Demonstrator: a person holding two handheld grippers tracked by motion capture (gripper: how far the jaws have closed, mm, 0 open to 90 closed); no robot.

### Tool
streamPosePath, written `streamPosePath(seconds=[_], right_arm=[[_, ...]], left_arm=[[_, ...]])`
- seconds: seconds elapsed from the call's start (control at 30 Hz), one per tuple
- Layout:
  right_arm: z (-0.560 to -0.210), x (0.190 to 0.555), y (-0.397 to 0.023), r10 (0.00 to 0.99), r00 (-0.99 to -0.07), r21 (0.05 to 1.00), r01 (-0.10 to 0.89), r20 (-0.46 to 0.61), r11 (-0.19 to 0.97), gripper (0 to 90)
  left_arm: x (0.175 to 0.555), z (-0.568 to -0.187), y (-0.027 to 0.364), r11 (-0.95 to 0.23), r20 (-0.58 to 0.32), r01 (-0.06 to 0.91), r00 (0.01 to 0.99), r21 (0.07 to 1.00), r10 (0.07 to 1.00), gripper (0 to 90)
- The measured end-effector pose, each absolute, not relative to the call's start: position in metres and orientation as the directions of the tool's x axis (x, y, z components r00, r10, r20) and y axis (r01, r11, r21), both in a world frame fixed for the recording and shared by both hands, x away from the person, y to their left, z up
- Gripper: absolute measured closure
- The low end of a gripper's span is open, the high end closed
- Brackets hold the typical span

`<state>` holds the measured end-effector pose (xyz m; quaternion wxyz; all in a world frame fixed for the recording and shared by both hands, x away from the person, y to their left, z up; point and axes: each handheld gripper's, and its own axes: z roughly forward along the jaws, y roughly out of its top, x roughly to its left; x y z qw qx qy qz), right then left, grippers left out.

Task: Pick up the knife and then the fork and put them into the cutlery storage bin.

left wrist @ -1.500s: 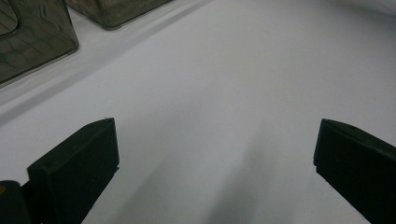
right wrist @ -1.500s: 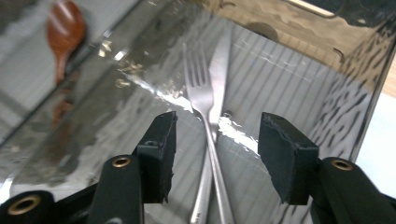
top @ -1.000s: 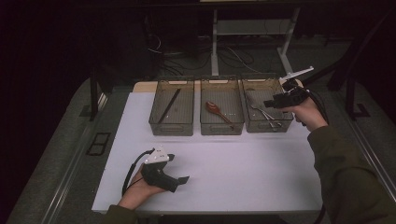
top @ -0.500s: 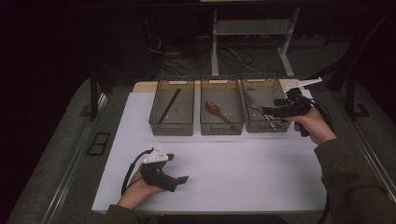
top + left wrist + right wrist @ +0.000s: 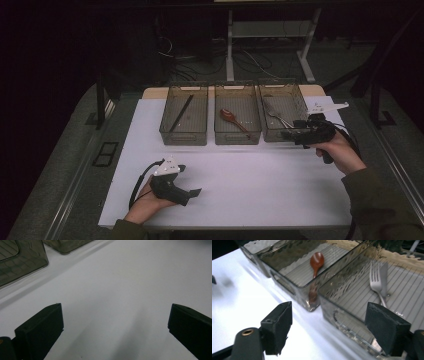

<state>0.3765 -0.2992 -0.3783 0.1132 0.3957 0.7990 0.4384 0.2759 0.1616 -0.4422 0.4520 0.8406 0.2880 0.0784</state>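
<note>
Three smoky clear bins stand in a row at the back of the white table (image 5: 260, 180). A black stick (image 5: 180, 114) lies in the left bin (image 5: 183, 136). The middle bin (image 5: 237, 136) holds a brown spoon (image 5: 233, 118) (image 5: 316, 261). A metal fork (image 5: 274, 113) (image 5: 376, 281) lies in the right bin (image 5: 300, 102). My right gripper (image 5: 286, 134) (image 5: 328, 325) hovers at that bin's near edge, open with nothing between its jaws, which have just been opening. My left gripper (image 5: 196, 191) (image 5: 115, 325) rests open on the table at the near left, empty.
A table leg and tangled cables lie on the dark floor behind the bins. The person's right sleeve (image 5: 380, 205) comes in over the table's near right corner. In the left gripper view, bin corners (image 5: 22, 260) show at the top left.
My right gripper has drawn back from above the right bin toward the person and sunk slightly to the bin's near edge. Its jaws stand wider. The left gripper has kept still.
</note>
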Motion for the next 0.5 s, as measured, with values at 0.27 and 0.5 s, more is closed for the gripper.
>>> streamPosePath(seconds=[0.27,0.5], right_arm=[[-0.391,0.353,-0.297,0.708,-0.689,0.797,0.511,0.155,0.322,19.9],[-0.4,0.334,-0.292,0.694,-0.713,0.816,0.461,0.105,0.35,19.2]], left_arm=[[0.275,-0.442,0.161,-0.435,-0.115,0.406,0.823,0.804,0.556,0.0],[0.274,-0.442,0.161,-0.43,-0.116,0.409,0.819,0.805,0.561,0.0]])
